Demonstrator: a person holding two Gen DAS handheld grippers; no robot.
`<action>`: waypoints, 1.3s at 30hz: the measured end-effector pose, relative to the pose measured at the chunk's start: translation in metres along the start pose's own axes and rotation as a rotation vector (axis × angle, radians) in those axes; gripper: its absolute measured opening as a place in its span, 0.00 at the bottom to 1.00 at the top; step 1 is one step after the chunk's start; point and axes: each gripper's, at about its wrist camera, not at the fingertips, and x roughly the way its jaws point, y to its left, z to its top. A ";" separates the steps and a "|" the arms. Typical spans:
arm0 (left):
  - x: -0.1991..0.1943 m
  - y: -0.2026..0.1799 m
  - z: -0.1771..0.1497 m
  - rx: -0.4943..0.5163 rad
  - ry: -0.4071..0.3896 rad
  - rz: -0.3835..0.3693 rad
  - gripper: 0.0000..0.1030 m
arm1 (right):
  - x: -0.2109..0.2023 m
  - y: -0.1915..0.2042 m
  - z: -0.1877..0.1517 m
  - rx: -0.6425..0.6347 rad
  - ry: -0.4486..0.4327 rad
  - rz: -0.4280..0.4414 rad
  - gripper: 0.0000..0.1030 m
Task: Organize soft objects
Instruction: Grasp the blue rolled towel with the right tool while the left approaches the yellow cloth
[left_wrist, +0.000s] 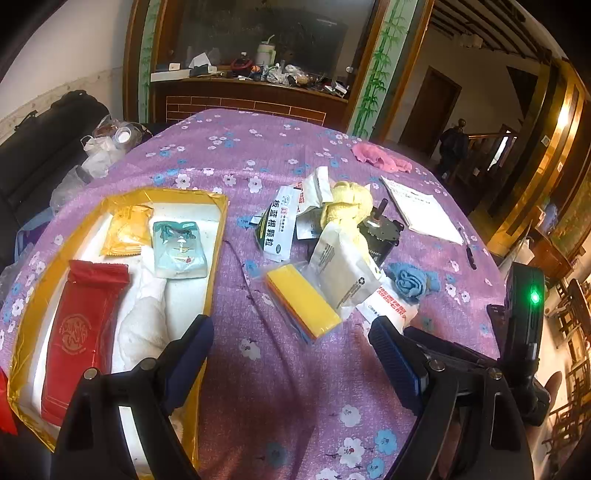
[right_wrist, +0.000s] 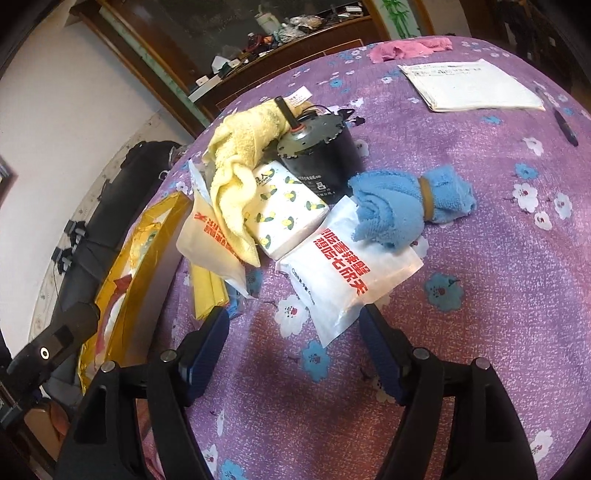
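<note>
Soft, even daylight fills both views, bright enough for clear colour. The fisheye lens bends the counter (left_wrist: 295, 369) into a dome, and the corners fall to black. A dark shadow pools on the cloth between each tool's fingers. Warm glare streaks the gold frame (left_wrist: 565, 114) at far right, and the gold tray (left_wrist: 218, 229) rim shines. Far background detail is soft.

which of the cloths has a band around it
The blue cloth: rolled up with a brown band around it. The yellow cloth lies loose over the pile, and the pink cloth lies crumpled, unbanded.
</note>
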 end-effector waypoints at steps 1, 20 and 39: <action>0.000 0.001 0.000 -0.003 0.000 -0.001 0.87 | -0.001 0.000 -0.001 -0.013 -0.003 0.003 0.71; 0.016 -0.005 0.000 0.002 0.044 -0.026 0.87 | -0.038 -0.029 0.010 0.063 -0.121 0.041 0.71; 0.056 -0.052 0.015 0.132 0.065 0.034 0.87 | 0.000 -0.031 0.050 -0.023 -0.160 -0.264 0.65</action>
